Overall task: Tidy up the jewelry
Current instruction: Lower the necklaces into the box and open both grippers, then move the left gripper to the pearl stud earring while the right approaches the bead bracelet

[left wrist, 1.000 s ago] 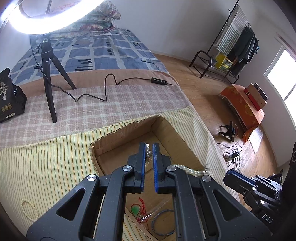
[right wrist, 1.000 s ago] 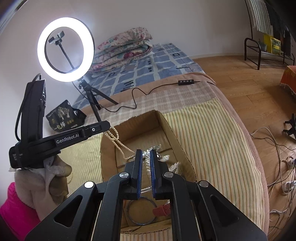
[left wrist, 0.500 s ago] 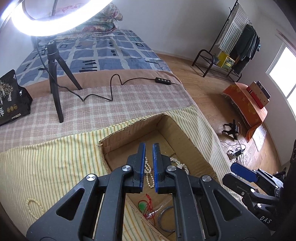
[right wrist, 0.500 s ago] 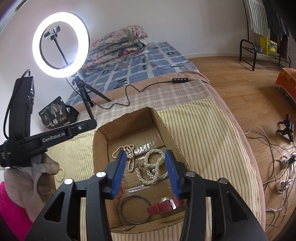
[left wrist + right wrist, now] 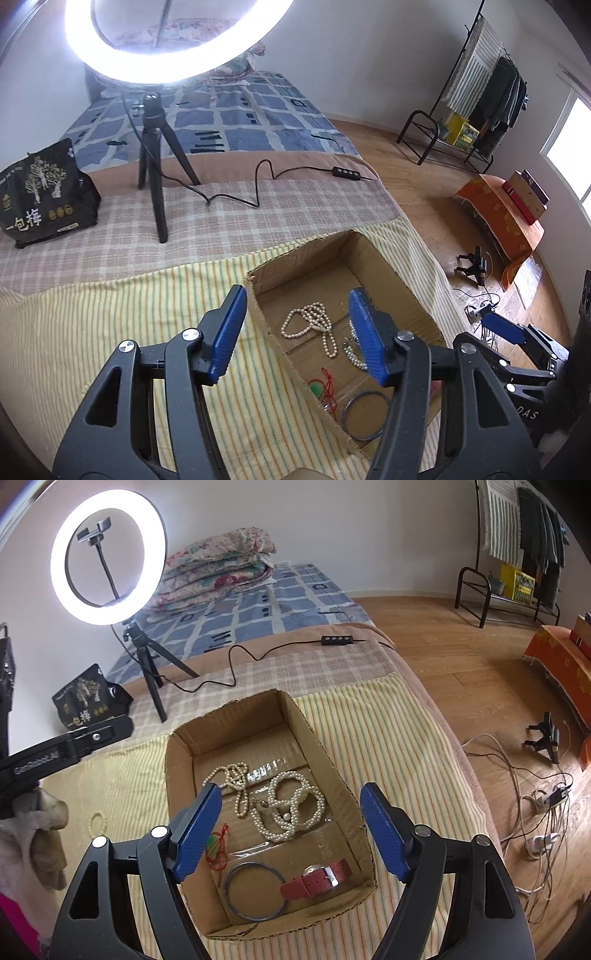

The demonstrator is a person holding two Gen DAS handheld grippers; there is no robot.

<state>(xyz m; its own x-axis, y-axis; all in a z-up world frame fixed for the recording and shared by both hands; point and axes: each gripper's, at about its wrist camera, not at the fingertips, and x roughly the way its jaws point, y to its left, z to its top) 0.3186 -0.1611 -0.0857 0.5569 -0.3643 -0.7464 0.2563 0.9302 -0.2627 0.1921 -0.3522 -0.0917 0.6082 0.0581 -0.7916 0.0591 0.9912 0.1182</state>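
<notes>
The right tool (image 5: 290, 805) hangs over the box (image 5: 325, 755). Its blue jaws stand far apart and are opening wider. Nothing is in them. The left tool (image 5: 295, 314) is over the left wall of the same box. Its jaws are opening too, and they hold nothing. The pearls show between the jaws, but they lie down on the box floor, not in the grip.

The box sits on a striped yellow cloth (image 5: 369, 723) on the bed (image 5: 258, 609). Inside it lie two heaps of pearls. The thin strand (image 5: 232, 779) is on the left, and the big coil (image 5: 291, 805) is just beside it, in the middle. Nearer the tools are a red string (image 5: 218, 849) with a green bead, a blue ring (image 5: 255, 890) and a red watch (image 5: 317, 878). The ring and the watch touch.

One small bracelet (image 5: 96, 821) is still out of the box. It lies on the cloth, to the left, near the person's gloved hand (image 5: 40, 827).

I think this is the letting-go step: the pearls are in the box, and both tools are free. Next, a tool should go to the bracelet on the cloth. It is thin and lies flat, so the jaws must come low and close gently on it. Then it goes into the box with the rest.

A ring light (image 5: 107, 555) stands far back on the bed.
</notes>
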